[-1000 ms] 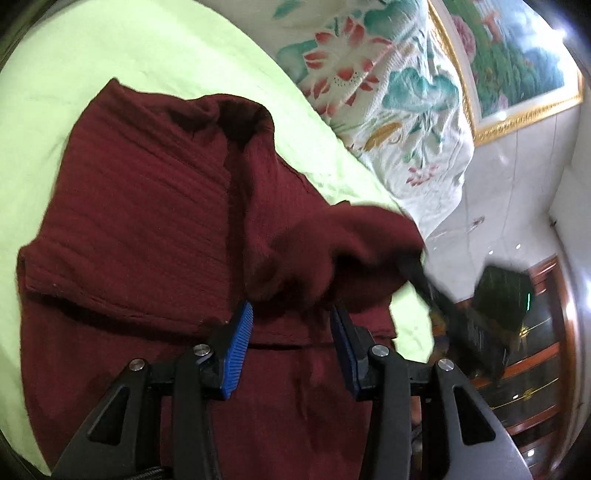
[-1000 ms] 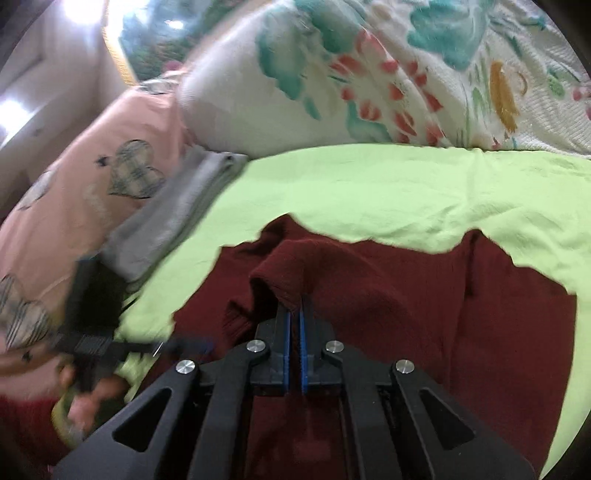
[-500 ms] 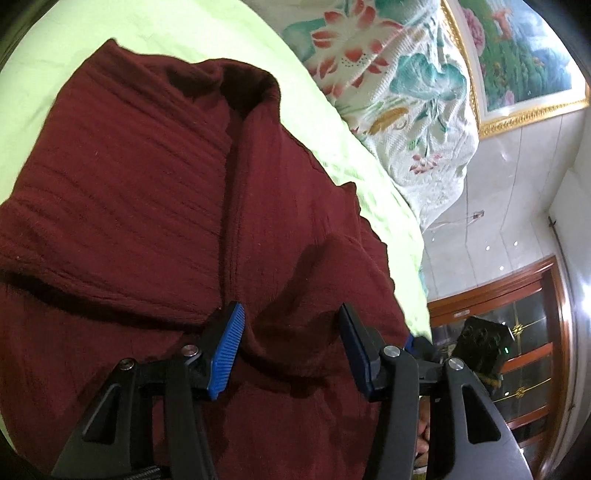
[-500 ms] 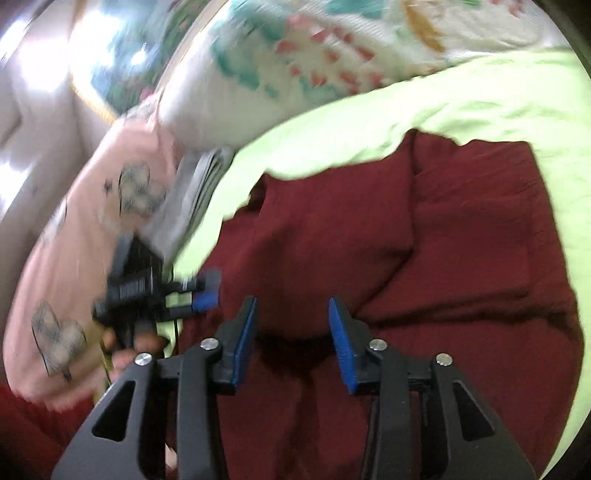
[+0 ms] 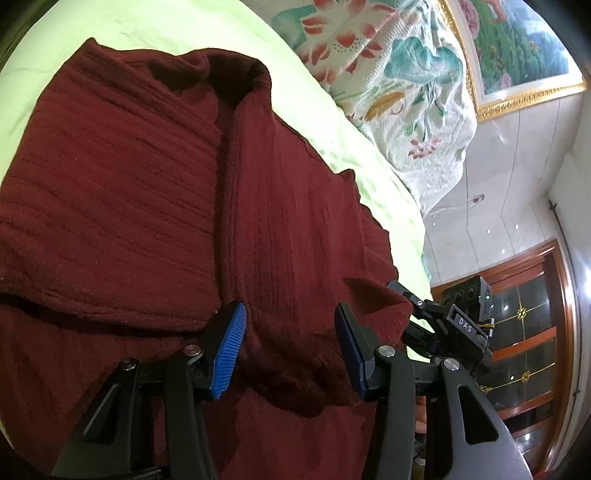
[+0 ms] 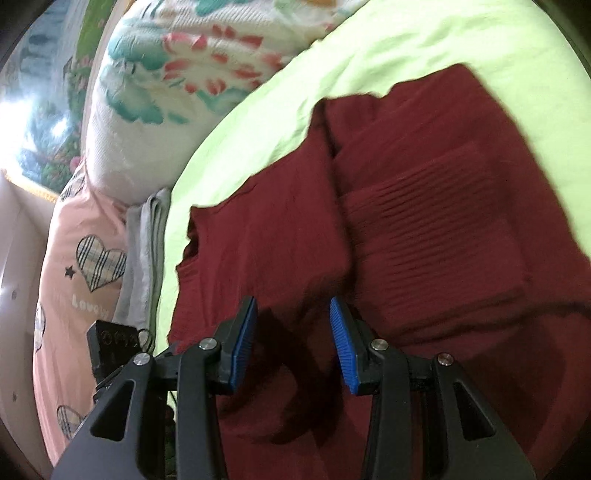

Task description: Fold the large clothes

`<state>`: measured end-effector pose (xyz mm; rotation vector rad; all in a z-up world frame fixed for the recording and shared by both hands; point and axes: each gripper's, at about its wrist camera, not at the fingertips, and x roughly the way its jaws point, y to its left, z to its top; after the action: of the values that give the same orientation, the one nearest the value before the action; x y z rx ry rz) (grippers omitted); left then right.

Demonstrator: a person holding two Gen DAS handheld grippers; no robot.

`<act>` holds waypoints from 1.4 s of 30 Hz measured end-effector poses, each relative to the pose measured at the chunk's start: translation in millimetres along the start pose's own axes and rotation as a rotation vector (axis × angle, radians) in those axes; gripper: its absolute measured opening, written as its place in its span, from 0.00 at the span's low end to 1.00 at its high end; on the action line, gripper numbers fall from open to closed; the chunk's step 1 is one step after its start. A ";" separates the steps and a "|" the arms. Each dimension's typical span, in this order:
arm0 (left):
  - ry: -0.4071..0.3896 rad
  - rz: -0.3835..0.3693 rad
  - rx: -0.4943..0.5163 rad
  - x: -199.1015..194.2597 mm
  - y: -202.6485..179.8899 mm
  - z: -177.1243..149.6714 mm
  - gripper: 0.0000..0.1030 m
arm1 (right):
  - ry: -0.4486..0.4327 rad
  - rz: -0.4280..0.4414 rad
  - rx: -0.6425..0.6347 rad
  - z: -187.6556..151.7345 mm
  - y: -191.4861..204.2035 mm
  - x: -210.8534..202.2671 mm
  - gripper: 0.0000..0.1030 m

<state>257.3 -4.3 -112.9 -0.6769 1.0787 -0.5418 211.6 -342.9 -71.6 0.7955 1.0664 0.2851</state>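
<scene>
A dark red knit sweater [image 5: 129, 184] lies on the lime green bed sheet [image 5: 147, 22], one side folded over its middle along a lengthwise crease. My left gripper [image 5: 291, 310] hovers low over its near part. Its jaws are closing slightly, cloth lies below them, and the pads press on nothing. In the right wrist view the sweater [image 6: 424, 221] fills the middle and right. My right gripper [image 6: 292, 302] stands open just above it, holding nothing. The sweater's near end is hidden under both grippers.
A floral quilt [image 5: 388, 74] is heaped along the far side of the bed. A pink pillow with hearts [image 6: 81, 258] and a folded grey cloth [image 6: 144, 251] lie past the sweater's left edge. A framed painting [image 5: 517, 48] and a wooden glass cabinet [image 5: 528, 332] stand off the bed.
My right gripper let go of the red cloth it pinched, opened, rolled and sank toward the sweater. The lifted flap now lies flat. The left gripper edged closer to the cloth.
</scene>
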 end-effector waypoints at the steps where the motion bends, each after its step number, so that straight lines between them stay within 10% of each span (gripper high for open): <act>1: 0.005 0.001 0.002 0.7 0.3 0.4 0.48 | -0.006 -0.015 0.008 0.1 -2.2 -1.8 0.41; 11: 0.037 0.003 -0.042 5.2 5.7 7.9 0.49 | 0.033 0.001 0.041 8.7 -9.9 12.4 0.41; 13: 0.053 0.048 -0.001 14.7 -2.2 9.5 0.36 | 0.050 0.004 0.045 7.7 -11.7 19.2 0.40; 14: 0.056 0.063 0.011 17.6 -4.9 9.7 0.09 | 0.050 0.010 0.041 6.9 -11.3 20.4 0.28; 16: 0.062 0.100 0.036 22.2 -8.8 9.2 0.02 | 0.056 0.016 0.025 4.7 -9.6 21.6 0.04; 25: -0.189 0.152 0.255 -38.2 -55.8 34.0 0.01 | -0.172 0.175 -0.123 28.0 20.2 -32.8 0.03; 35: -0.063 0.245 0.178 5.9 -3.4 14.8 0.00 | -0.076 0.014 0.028 13.0 -43.6 -12.7 0.06; 42: -0.146 0.128 0.231 -32.0 -41.4 2.4 0.00 | -0.180 0.000 -0.100 8.4 -3.0 -50.0 0.20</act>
<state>244.3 -9.7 -62.4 -0.4343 0.8990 -0.4893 194.3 -377.1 -38.2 0.7173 0.8766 0.2594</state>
